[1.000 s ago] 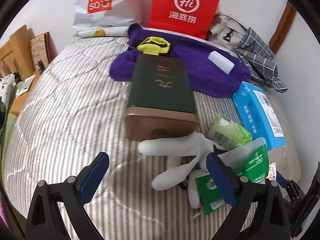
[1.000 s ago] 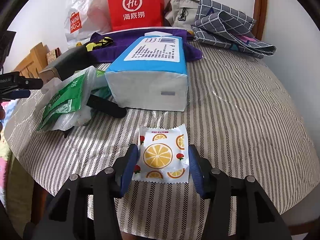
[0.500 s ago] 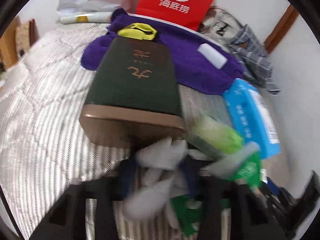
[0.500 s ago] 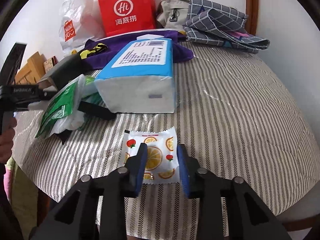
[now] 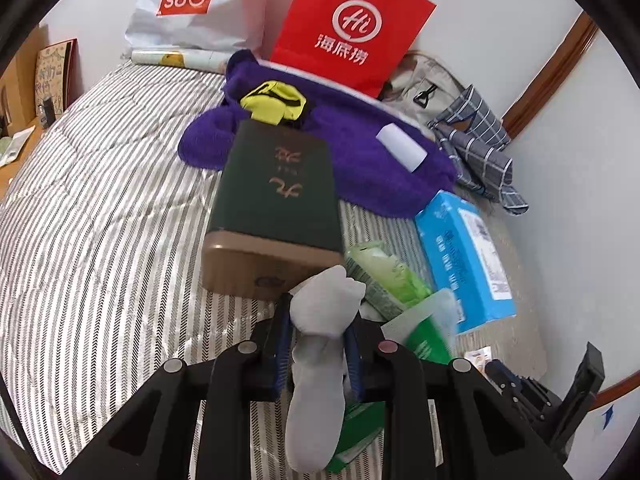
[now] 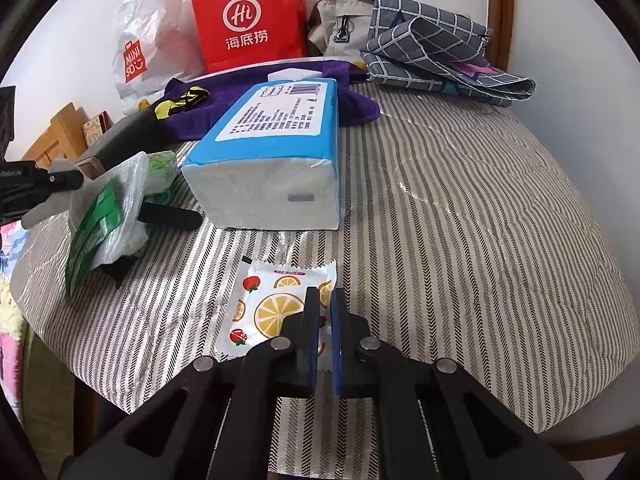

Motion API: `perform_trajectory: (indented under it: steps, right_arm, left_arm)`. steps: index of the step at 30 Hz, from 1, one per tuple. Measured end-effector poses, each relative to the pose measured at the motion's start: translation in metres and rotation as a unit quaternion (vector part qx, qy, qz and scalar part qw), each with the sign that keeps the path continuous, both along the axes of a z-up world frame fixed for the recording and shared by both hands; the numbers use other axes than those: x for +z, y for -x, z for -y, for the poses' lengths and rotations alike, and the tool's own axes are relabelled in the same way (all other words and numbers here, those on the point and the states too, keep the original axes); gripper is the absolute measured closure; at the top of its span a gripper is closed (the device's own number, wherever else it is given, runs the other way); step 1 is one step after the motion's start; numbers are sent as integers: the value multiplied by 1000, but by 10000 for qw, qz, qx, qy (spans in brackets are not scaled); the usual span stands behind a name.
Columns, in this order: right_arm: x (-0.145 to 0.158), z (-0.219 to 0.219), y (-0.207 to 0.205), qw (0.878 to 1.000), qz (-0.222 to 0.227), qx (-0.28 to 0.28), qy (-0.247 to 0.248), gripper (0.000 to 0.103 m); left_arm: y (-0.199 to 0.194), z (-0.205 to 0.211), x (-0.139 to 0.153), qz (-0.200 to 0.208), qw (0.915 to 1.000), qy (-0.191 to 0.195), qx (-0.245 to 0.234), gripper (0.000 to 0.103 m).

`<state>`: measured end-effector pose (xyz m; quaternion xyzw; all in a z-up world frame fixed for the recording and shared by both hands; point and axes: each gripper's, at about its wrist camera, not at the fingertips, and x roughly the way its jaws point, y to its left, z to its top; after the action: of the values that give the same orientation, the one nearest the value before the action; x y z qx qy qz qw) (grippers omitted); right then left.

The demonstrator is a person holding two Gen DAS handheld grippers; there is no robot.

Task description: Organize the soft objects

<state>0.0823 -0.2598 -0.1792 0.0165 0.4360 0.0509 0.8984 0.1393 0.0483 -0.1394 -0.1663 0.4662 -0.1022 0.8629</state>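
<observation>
Far left on the striped quilted bedcover [image 5: 100, 208] stands one white plastic shopping bag [image 5: 192, 4] with an orange logo, and right of it one red paper carrier bag [image 5: 352, 28]. In front of them lies one purple fleece blanket [image 5: 360, 160], with one yellow-and-black folded cloth [image 5: 276, 104] and one small white roll [image 5: 401, 151] on it. One dark green lidded box with a tan base [image 5: 276, 208] sits near the middle. The left gripper [image 5: 316, 340] has just been closing and now pinches one pale grey sock [image 5: 320, 344] between its blue pads, the sock bunched above the jaws and hanging below them, in front of the box. Just right are two green packets: one light green [image 5: 384, 276] and one darker green-and-white [image 5: 424, 332]. Right of these lies one blue-and-white soft pack of tissues [image 6: 276, 148], with one grey checked cloth [image 6: 436, 52] and one beige bag [image 6: 340, 24] far behind. At the near edge of the bed, the right gripper [image 6: 325, 308] has just been closing; its jaws stand narrow, clamped on the right edge of one white sachet printed with orange slices and strawberries [image 6: 272, 304].
</observation>
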Motion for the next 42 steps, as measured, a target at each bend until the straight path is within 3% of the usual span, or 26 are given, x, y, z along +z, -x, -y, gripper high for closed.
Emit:
perform_trajectory:
  steps: [6,14,18,19,21,22,23,28,31,33,34,36,42]
  right_arm:
    - [3,3,-4,9998,-34,-2,-185,102]
    - [11,8,-12,9994,-20,-31,-338,102]
    - [7,10,-23,9992,-245,-8,-329,100]
    - [5,11,-25,9988,-314,-28,-373,95]
    - [4,13,-24,9975,-400,8,-584,69]
    - [4,13,-22,9968,-401,25,-687,46]
    - [5,12,-18,9965,-365,25,-754,32]
    - [-1,-8,-13,9967,-402,239,-660,26]
    - [-6,-24,-12,9980,-376,279,-418,17]
    - [-10,-35,-10,9994,-301,194,-25,21]
    - [-11,-41,-7,9991,-229,175,306,29]
    - [-10,-43,-3,9991,-124,302,259,44]
    - [-9,-38,-1,9987,-101,463,206,66]
  left_arm:
    - [2,-2,15,283,9994,193,-53,82]
    - [-5,-6,33,392,9991,89,104,82]
    - [-7,-11,48,521,9984,-28,217,82]
    - [-6,-13,52,553,9981,-68,244,82]
    - [-5,-15,58,601,9977,-137,295,82]
    - [-4,-17,61,623,9974,-149,318,82]
    - [-3,-19,64,636,9973,-137,342,82]
    - [-3,-22,74,728,9965,-134,390,82]
    - [-3,-22,79,779,9961,-146,387,82]
    - [-2,-21,83,819,9957,-170,400,82]
    - [-2,-21,85,834,9956,-166,399,82]
    - [-2,-21,88,874,9952,-148,405,82]
    - [-4,-21,95,932,9946,-119,430,82]
